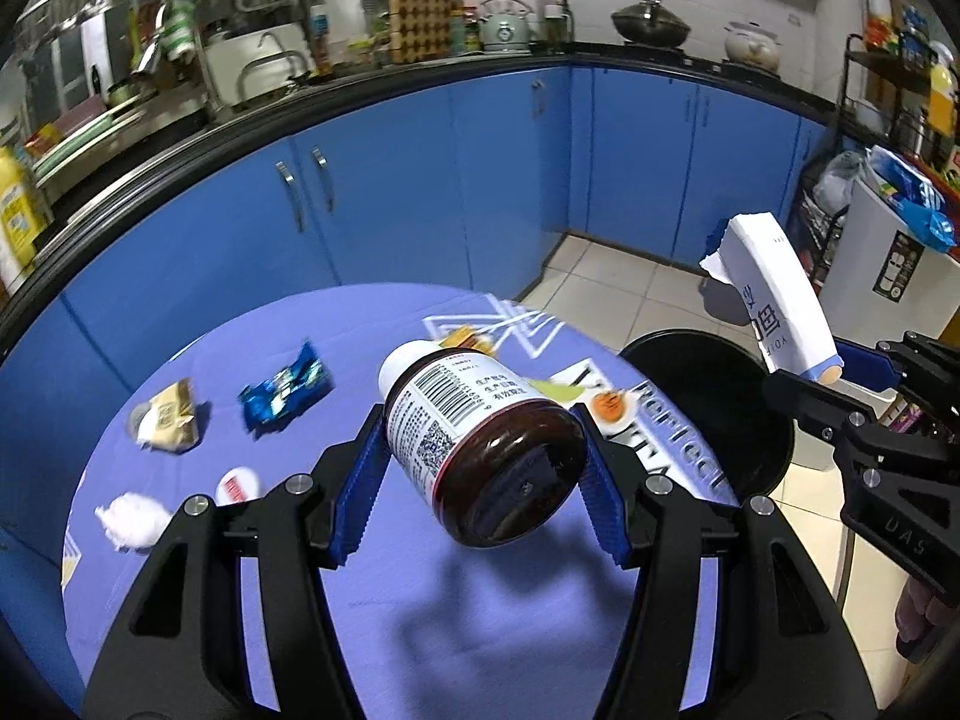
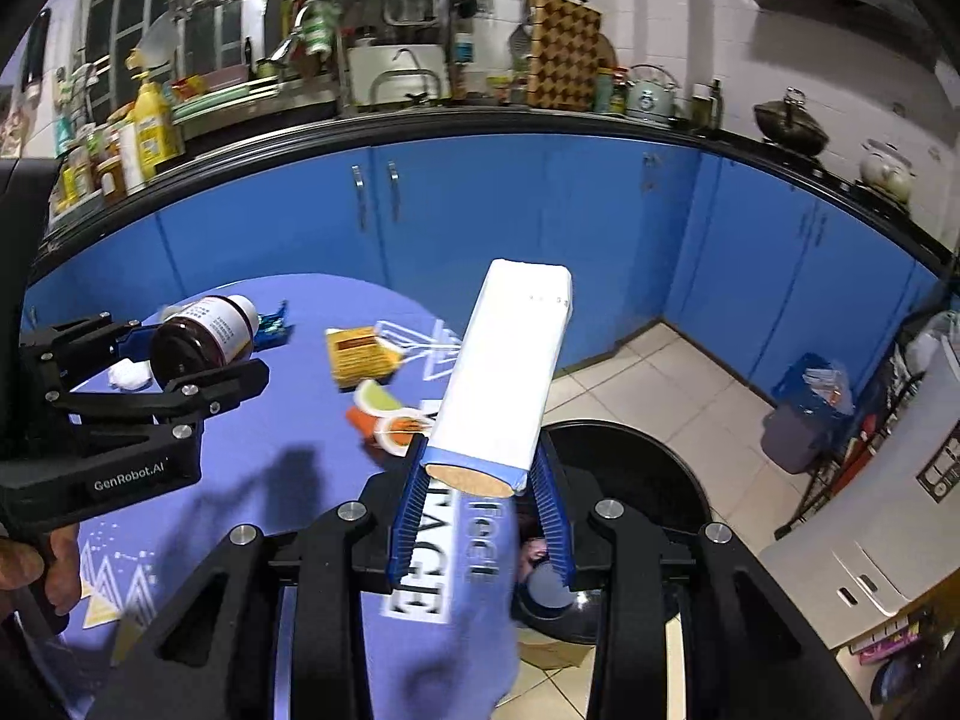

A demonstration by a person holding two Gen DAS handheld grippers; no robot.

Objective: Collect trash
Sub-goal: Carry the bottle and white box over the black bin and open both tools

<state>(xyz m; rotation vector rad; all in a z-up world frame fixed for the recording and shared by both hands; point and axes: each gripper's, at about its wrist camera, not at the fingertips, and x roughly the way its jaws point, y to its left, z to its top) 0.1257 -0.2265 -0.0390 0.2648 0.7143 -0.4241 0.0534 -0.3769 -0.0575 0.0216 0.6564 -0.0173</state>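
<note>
The left hand-held gripper [image 1: 480, 474] is pinching a dark brown glass jar with a white lid and printed label [image 1: 480, 444] across its body, holding it tilted in the air above the purple-clothed round surface [image 1: 420, 630]; the right hand-held gripper [image 2: 480, 504] is clamping the lower end of a long white paper-wrapped packet with a blue band [image 2: 501, 372], which is sticking up and away over the surface's right edge, just beside the round black bin [image 2: 648, 480] on the floor. The jar is looking rigid, smooth and probably breakable, so a grip across the middle of its body seems safest; the packet is appearing light and crushable, best held near one end. Still lying toward the surface's far left are a blue foil wrapper [image 1: 285, 387], a tan crumpled packet [image 1: 168, 417] and a white tissue wad [image 1: 132, 519]; fruit scraps [image 2: 384, 402] are sitting nearer the bin-side edge.
</note>
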